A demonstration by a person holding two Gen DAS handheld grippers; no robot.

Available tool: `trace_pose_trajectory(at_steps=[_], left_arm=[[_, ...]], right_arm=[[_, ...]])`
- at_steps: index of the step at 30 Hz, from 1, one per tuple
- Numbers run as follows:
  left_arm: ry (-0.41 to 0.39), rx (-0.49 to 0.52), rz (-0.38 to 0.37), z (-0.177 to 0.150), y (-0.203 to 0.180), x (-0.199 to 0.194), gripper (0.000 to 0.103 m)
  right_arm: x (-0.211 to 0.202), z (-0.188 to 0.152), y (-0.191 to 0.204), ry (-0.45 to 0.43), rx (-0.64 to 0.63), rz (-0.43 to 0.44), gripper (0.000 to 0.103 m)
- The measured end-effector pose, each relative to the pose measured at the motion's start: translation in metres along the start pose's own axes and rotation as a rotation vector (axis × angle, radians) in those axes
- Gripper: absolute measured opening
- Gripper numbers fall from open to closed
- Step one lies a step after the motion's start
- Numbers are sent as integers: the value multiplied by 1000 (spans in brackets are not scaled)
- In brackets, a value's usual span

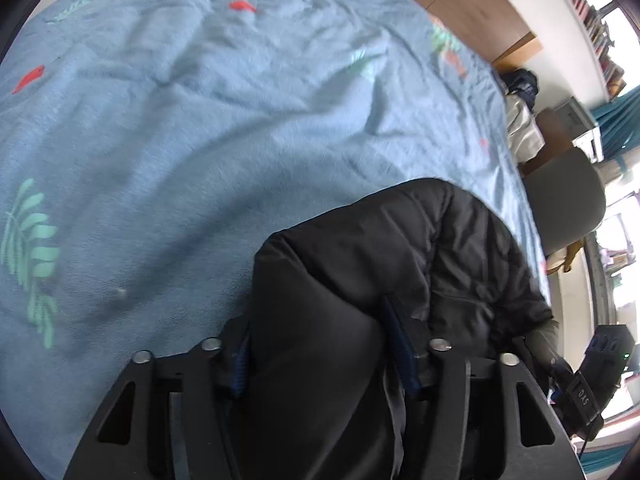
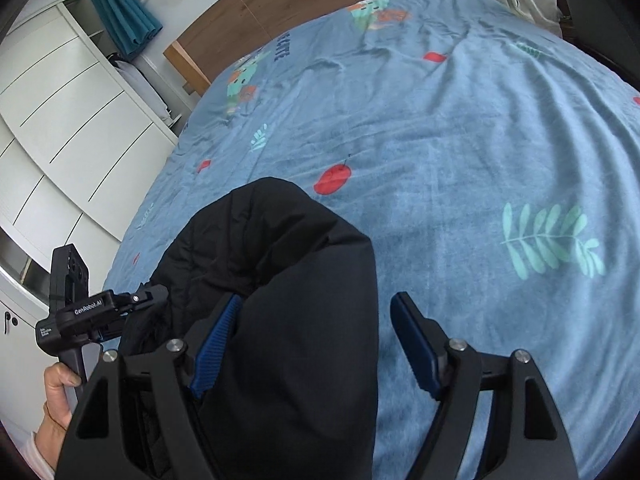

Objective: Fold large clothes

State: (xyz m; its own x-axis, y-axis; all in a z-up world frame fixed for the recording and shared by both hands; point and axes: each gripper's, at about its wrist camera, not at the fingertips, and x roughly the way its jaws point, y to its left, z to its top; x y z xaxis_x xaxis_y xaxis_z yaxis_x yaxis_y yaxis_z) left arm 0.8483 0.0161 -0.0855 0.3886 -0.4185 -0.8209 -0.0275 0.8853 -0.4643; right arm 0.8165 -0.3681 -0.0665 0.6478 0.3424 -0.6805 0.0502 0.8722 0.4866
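Closest to me, my left gripper (image 1: 324, 360) has its blue pads (image 1: 402, 344) pressed into a thick fold of the black padded jacket (image 1: 360, 280), which fills the gap between the fingers, so I read it as clamped on the cloth. My right gripper (image 2: 320, 344) stands with its jaws well apart: the left pad (image 2: 216, 344) touches the jacket (image 2: 280, 280), while the right pad (image 2: 416, 344) sits clear of it, over the bedding. The jacket lies bunched between and ahead of both tools, at the near edge of the bed, its puffy quilted bulk rising toward the lenses.

At the left of the right wrist view I see my left hand (image 2: 60, 392) around the handle of the other tool.

Beyond the jacket spreads the blue bedspread (image 1: 200, 120), creased, printed with green leaves and red fruit. At its far end runs a wooden headboard (image 2: 280, 8). White cupboards (image 2: 60, 120) stand to the left of the bed, with a teal curtain (image 2: 124, 12) past them. On the other side a grey chair (image 1: 568, 200) stands just beside the mattress, and bookshelves (image 1: 592, 20) line the wall
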Motion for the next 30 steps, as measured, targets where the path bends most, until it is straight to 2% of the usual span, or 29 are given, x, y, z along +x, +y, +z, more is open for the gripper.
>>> trace_pose_trajectory(at_steps=[1, 3, 6, 12, 20, 26, 30], left_arm=[[6, 1, 13, 0, 0, 2, 46], [13, 8, 45, -1, -3, 3, 28], [10, 21, 73, -6, -8, -4, 16], [-38, 71, 85, -25, -24, -45, 13], [-121, 110, 61, -70, -45, -136, 13], [-171, 152, 43, -124, -53, -202, 13], [-182, 140, 17, -186, -46, -241, 13]], right_arm=[[5, 1, 1, 13, 2, -6, 51], [9, 2, 5, 26, -12, -35, 31], [2, 2, 16, 27, -42, -57, 19], [-42, -3, 48, 18, -122, -79, 15], [-137, -29, 100, -30, -192, -86, 15], [-215, -86, 131, -75, -230, -64, 15], [-259, -139, 142, -101, -225, -31, 15]])
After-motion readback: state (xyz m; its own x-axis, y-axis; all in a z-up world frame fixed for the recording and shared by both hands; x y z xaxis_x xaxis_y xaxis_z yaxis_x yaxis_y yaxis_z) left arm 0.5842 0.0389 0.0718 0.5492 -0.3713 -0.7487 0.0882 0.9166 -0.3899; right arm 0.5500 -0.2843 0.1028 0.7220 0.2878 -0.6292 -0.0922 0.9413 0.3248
